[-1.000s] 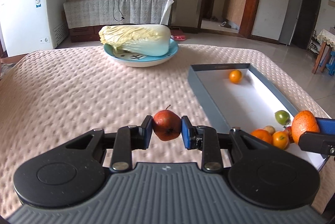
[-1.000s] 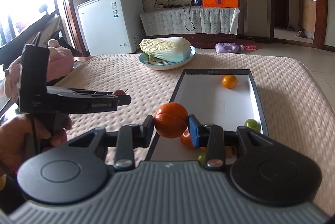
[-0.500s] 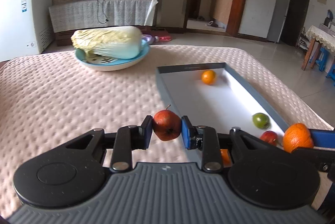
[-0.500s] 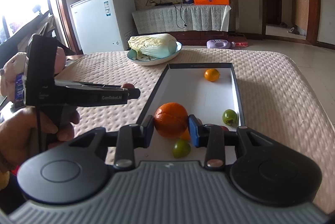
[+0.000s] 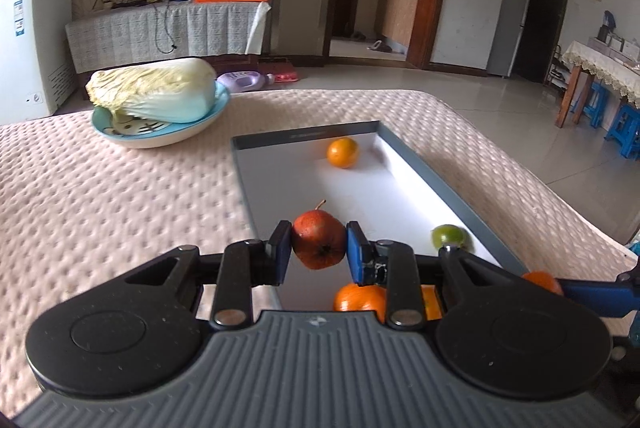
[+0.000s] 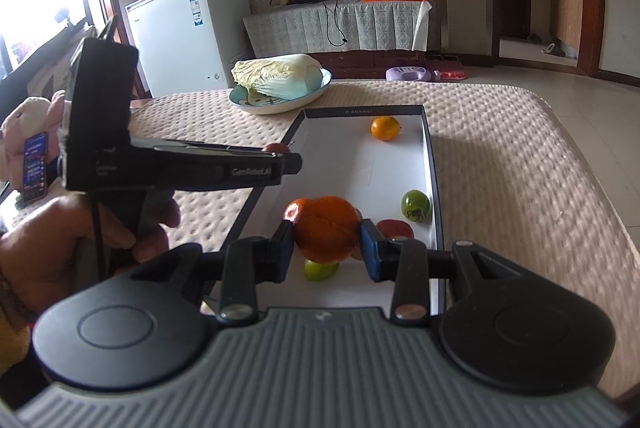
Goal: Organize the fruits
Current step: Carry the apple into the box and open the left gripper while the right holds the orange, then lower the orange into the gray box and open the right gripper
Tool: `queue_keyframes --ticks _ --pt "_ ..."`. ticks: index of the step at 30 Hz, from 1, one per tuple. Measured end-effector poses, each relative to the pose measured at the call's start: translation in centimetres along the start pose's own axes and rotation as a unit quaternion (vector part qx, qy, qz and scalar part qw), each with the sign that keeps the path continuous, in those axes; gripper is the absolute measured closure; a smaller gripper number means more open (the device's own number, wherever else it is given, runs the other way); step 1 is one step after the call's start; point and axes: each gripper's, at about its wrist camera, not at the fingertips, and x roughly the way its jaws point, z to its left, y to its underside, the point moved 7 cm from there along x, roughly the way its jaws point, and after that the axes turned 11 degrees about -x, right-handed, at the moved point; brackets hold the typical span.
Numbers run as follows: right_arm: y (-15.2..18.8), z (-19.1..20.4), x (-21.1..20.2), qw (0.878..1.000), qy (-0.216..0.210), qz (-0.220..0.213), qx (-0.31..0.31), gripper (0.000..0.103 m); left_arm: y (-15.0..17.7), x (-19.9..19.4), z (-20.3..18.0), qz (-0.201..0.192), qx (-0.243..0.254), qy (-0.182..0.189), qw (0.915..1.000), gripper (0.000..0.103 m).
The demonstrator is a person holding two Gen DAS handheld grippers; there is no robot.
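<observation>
My left gripper [image 5: 319,252] is shut on a red pear [image 5: 319,244] with a short stem, held over the near left part of the grey-rimmed white tray [image 5: 240,163]. My right gripper [image 6: 327,247] is shut on a large orange [image 6: 327,230] above the tray's near end [image 6: 434,163]. In the tray lie a small orange [image 5: 342,152] at the far end, a green fruit [image 5: 448,236] by the right wall, and more fruits [image 5: 360,298] below my left fingers. The right wrist view shows another green fruit [image 6: 320,269] and a red fruit [image 6: 394,228] under the orange.
A blue plate [image 5: 160,135] holding a napa cabbage [image 5: 154,92] stands at the table's far left. The table wears a bumpy beige cloth [image 5: 100,207]. A hand [image 6: 68,240] carries the left gripper body [image 6: 172,163] at the tray's left side. Table edges drop off right and far.
My left gripper has carried the pear rightward from over the cloth to over the tray. The right gripper has moved slightly further over the tray with the orange.
</observation>
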Motion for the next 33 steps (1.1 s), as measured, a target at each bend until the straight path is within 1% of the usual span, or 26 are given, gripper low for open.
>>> queue_keyframes --ticks 2,3,4,5,6,7,9,12,14,15,16,19,21,23,24,25,27,29,30,32,33 --pt "0.2 -0.1 0.2 1.0 0.0 0.004 0.002 0.064 0.1 0.3 -0.7 0.001 0.005 0.006 1.0 0.069" --pt "0.3 -0.1 0.4 1.0 0.0 0.006 0.002 0.064 0.2 0.5 -1.0 0.0 0.004 0.006 1.0 0.067" --pt "0.3 -0.1 0.6 1.0 -0.001 0.008 0.002 0.064 0.2 0.6 -1.3 0.001 0.005 0.007 1.0 0.055" --pt "0.4 0.0 0.7 1.0 -0.002 0.009 0.002 0.064 0.2 0.6 -1.6 -0.001 0.006 0.011 0.9999 0.044" --pt "0.4 0.0 0.8 1.0 -0.004 0.009 0.002 0.064 0.1 0.5 -1.8 -0.008 0.007 0.012 0.9999 0.026" --pt "0.4 0.1 0.9 1.0 -0.004 0.009 0.0 0.064 0.0 0.3 -1.9 -0.016 0.009 0.012 0.9998 0.019" --pt "0.3 0.3 1.0 1.0 -0.006 0.008 -0.003 0.064 -0.3 -0.2 -2.2 -0.028 0.013 0.025 0.9992 0.019" --pt "0.1 0.6 1.1 1.0 -0.006 0.007 -0.007 0.064 -0.8 -1.0 -1.8 -0.046 0.01 0.027 0.9985 0.019" --pt "0.1 0.3 1.4 1.0 -0.001 0.007 -0.004 0.064 -1.2 -1.8 -1.0 -0.056 -0.003 0.027 0.9981 0.016" --pt "0.1 0.2 1.5 1.0 0.001 0.006 -0.001 0.064 -1.4 -2.2 -0.6 -0.059 -0.008 0.023 0.998 0.012" --pt "0.0 0.0 1.7 1.0 0.003 0.005 0.002 0.064 -1.5 -2.7 -0.2 -0.059 -0.007 0.014 0.9981 0.007" --pt "-0.5 -0.3 2.5 1.0 0.008 0.001 0.01 0.064 -1.5 -4.6 0.8 -0.084 0.01 -0.029 0.996 0.003" --pt "-0.8 -0.4 3.1 1.0 0.013 -0.001 0.013 0.063 -1.5 -6.3 1.3 -0.105 0.023 -0.064 0.9921 0.001" --pt "-1.0 -0.5 3.6 1.0 0.016 -0.004 0.02 0.063 -1.6 -8.0 2.0 -0.121 0.012 -0.085 0.9889 0.0" --pt "-1.0 -0.7 3.8 0.999 0.022 -0.004 0.024 0.061 -1.6 -8.7 2.3 -0.124 0.004 -0.094 0.9878 0.0" --pt "-1.1 -0.8 4.0 0.999 0.027 -0.005 0.029 0.053 -1.4 -9.2 2.6 -0.124 -0.002 -0.103 0.9869 0.0" --pt "-1.1 -1.0 4.1 0.999 0.036 -0.007 0.037 0.042 -0.8 -10.4 3.3 -0.114 -0.008 -0.118 0.9864 0.0" --pt "-1.0 -1.1 4.2 0.999 0.039 -0.008 0.037 0.042 0.0 -11.5 3.5 -0.108 -0.002 -0.125 0.9862 0.0" --pt "-1.0 -1.1 4.2 0.999 0.039 -0.009 0.036 0.042 0.4 -12.2 3.4 -0.115 0.004 -0.137 0.9839 0.0" --pt "-1.0 -1.4 4.0 0.998 0.043 -0.014 0.038 0.042 1.4 -14.1 3.0 -0.141 0.014 -0.159 0.9769 0.0" --pt "-1.0 -1.6 3.8 0.998 0.044 -0.017 0.042 0.042 1.9 -14.9 2.7 -0.149 0.015 -0.162 0.9753 0.0"
